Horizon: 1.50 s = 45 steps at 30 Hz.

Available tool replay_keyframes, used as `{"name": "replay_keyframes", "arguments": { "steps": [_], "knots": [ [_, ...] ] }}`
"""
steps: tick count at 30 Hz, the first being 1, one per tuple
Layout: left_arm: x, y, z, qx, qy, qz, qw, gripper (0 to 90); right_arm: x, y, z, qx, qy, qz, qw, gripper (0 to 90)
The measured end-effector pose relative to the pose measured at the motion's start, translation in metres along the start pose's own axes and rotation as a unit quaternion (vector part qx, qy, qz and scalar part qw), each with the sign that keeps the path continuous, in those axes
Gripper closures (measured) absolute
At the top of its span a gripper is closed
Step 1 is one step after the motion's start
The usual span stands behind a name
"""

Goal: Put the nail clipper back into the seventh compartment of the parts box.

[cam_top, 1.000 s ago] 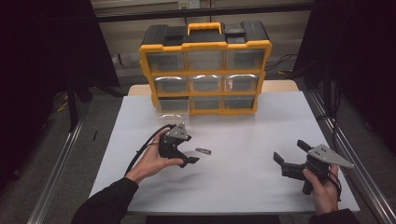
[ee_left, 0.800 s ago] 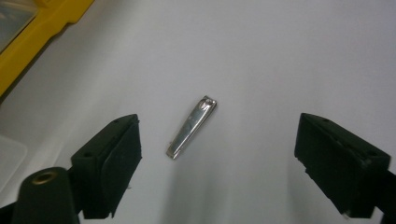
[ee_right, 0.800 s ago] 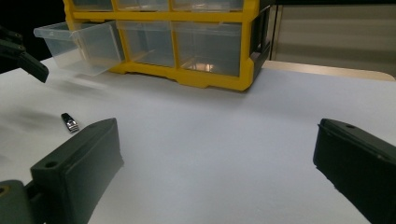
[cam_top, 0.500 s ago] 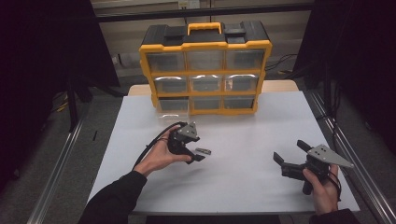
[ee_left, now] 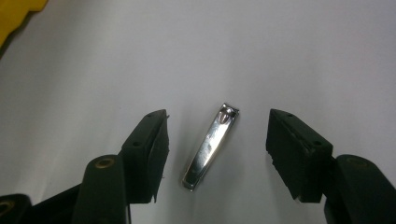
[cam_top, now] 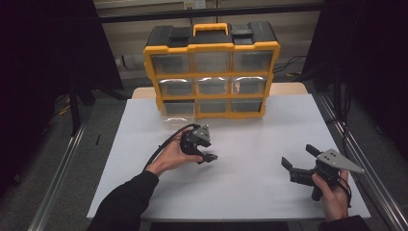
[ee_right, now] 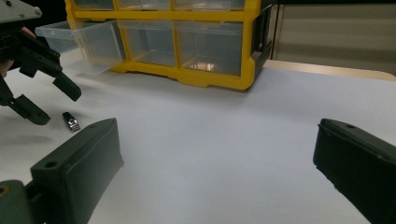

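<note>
Nail clipper (ee_left: 210, 147) lying flat on the white worktop (cam_top: 260, 144), left of centre, well in front of the yellow drawer cabinet (cam_top: 211, 72). Sitting between the two fingers (ee_left: 149, 154) of the left gripper (ee_left: 215, 149), bare worktop showing on both sides of it, neither pad touching the metal. Those fingers having just been closing, now standing at a middling gap around the clipper, pointing down at the worktop. In the high view, left gripper (cam_top: 208, 157) being held by the left hand (cam_top: 171, 156), black cable trailing from it toward the near left. Right gripper (cam_top: 299, 161) resting near the right near corner of the worktop, gripped by the right hand (cam_top: 332, 192), fingers (ee_right: 79, 172) spread wide with nothing between them. Bottom-left clear drawer (ee_right: 79, 42) of the cabinet standing pulled out over the worktop. From the right gripper view, clipper (ee_right: 71, 121) showing just beside the left gripper's lower finger.
</note>
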<state>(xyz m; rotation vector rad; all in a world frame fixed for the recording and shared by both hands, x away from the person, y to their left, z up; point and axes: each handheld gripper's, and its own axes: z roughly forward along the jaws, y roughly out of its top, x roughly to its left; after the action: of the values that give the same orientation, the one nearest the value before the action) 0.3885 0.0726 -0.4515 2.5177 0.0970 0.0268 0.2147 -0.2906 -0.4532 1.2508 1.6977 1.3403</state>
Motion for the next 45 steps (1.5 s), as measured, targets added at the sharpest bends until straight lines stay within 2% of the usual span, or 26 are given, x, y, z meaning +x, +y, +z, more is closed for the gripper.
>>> {"name": "replay_keyframes", "arguments": {
  "steps": [1, 2, 7, 8, 9, 10, 12, 15, 21, 27, 28, 29, 32, 39, 42, 43, 45],
  "knots": [
    [0.000, 0.000, 0.003, -0.003, 0.013, 0.007, 0.9999, 39.8, 0.000, 0.000, 0.000, 0.000, 0.000, 0.001, 1.0000, 0.6],
    [0.001, 0.001, 0.004, 0.007, 0.003, 0.004, 1.0000, 40.3, 0.000, 0.000, 0.000, 0.000, 0.000, 0.001, 1.0000, 0.6],
    [0.001, 0.003, 0.011, 0.009, 0.009, 0.009, 0.9999, 44.0, 0.000, 0.000, 0.000, 0.000, 0.001, 0.001, 1.0000, 0.6],
    [0.002, 0.003, 0.010, 0.019, -0.006, 0.012, 0.9997, 45.2, 0.000, 0.000, 0.000, 0.000, 0.000, 0.001, 1.0000, 0.6],
    [0.002, 0.004, 0.011, 0.023, -0.009, 0.012, 0.9996, 46.7, 0.000, 0.000, 0.000, 0.000, 0.000, 0.001, 1.0000, 0.6],
    [0.001, 0.004, 0.013, 0.019, 0.000, 0.014, 0.9997, 48.3, -0.001, 0.000, 0.000, 0.001, 0.001, 0.000, 1.0000, 0.6],
    [0.000, 0.004, 0.014, 0.026, 0.005, 0.015, 0.9995, 50.2, 0.000, 0.000, -0.001, 0.001, 0.000, 0.002, 1.0000, 0.6],
    [0.000, 0.004, 0.018, 0.023, 0.003, 0.016, 0.9996, 55.0, 0.000, 0.000, -0.001, 0.000, -0.001, 0.002, 1.0000, 0.6],
    [0.002, 0.006, 0.019, 0.033, -0.016, 0.020, 0.9991, 64.1, 0.000, -0.001, -0.001, 0.001, -0.001, 0.002, 1.0000, 0.6],
    [0.004, 0.012, 0.021, 0.053, -0.023, 0.026, 0.9980, 65.2, 0.000, -0.001, -0.001, -0.001, -0.001, 0.000, 1.0000, 0.6],
    [0.003, 0.012, 0.021, 0.049, -0.022, 0.017, 0.9984, 65.7, 0.000, -0.001, -0.001, -0.001, -0.001, 0.001, 1.0000, 0.6],
    [0.004, 0.012, 0.020, 0.053, -0.028, 0.017, 0.9981, 66.1, 0.000, -0.001, -0.001, -0.001, -0.001, 0.001, 1.0000, 0.6],
    [0.006, 0.011, 0.020, 0.049, -0.029, 0.014, 0.9983, 68.5, -0.001, -0.001, -0.002, -0.001, -0.002, 0.000, 1.0000, 0.6],
    [0.008, 0.009, 0.021, 0.039, -0.021, 0.002, 0.9990, 78.6, -0.001, -0.001, -0.004, 0.000, -0.003, 0.002, 1.0000, 0.6],
    [0.007, 0.010, 0.020, 0.043, -0.022, -0.001, 0.9988, 78.9, -0.001, -0.001, -0.004, 0.000, -0.003, 0.001, 1.0000, 0.6],
    [0.006, 0.010, 0.021, 0.042, -0.015, 0.002, 0.9990, 79.0, -0.001, -0.001, -0.004, 0.000, -0.003, 0.001, 1.0000, 0.6],
    [0.005, 0.009, 0.020, 0.041, -0.014, -0.006, 0.9990, 79.1, -0.001, -0.001, -0.004, 0.000, -0.003, 0.001, 1.0000, 0.6]
  ]
}}
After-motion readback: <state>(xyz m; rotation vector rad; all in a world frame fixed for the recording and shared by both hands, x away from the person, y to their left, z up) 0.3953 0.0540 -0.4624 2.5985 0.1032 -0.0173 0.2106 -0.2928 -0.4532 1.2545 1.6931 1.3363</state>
